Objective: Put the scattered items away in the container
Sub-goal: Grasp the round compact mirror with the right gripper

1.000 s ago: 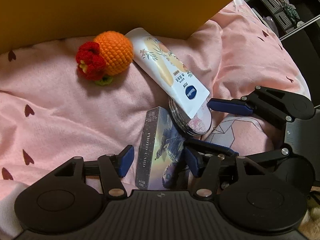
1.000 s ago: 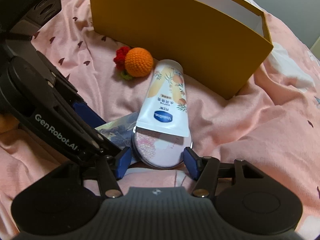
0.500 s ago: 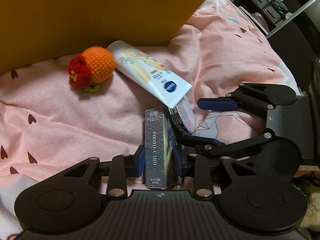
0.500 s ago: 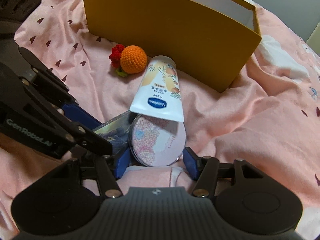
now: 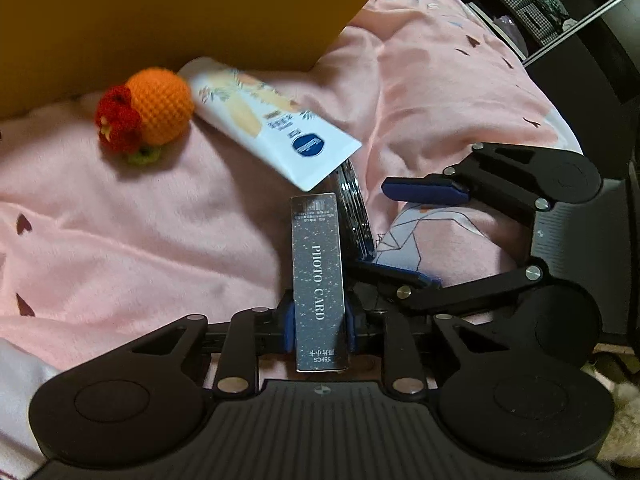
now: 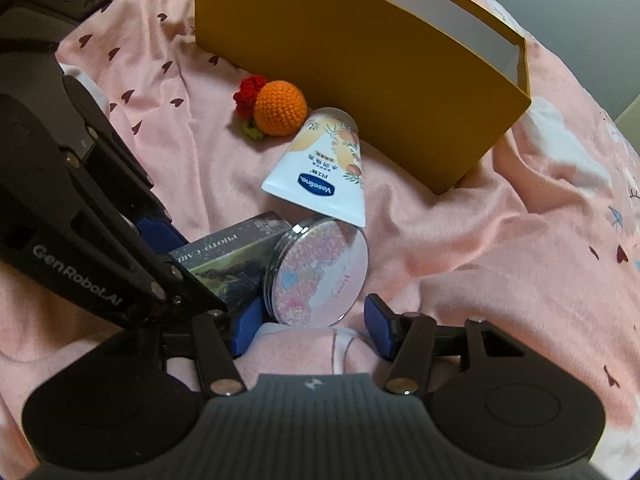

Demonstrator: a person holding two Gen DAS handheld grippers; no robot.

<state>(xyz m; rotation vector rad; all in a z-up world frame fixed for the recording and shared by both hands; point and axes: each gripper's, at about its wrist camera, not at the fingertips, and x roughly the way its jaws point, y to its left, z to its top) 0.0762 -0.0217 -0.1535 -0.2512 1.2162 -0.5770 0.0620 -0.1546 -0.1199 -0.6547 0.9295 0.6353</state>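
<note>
Pink bedding (image 6: pixel 460 240) printed with small dark hearts covers the bed and carries every item. Behind stands a mustard-yellow cardboard box (image 6: pixel 380 80) with a white lining; a pink object shows at its far edge (contents otherwise hidden). Before it lie an orange crocheted ball with a red flower (image 6: pixel 276 108) and a white squeeze tube with a blue logo (image 6: pixel 324 172), touching each other. Left hand-held gripper (image 5: pixel 319 326), jaws just closed, clamps a dark speckled "PHOTO CARD" box (image 5: pixel 318 276). Right hand-held gripper (image 6: pixel 310 322) straddles a round tin with a pink floral lid (image 6: pixel 320 276), tilted on edge; the left pad touches it, the right stands apart, not clenched.
</note>
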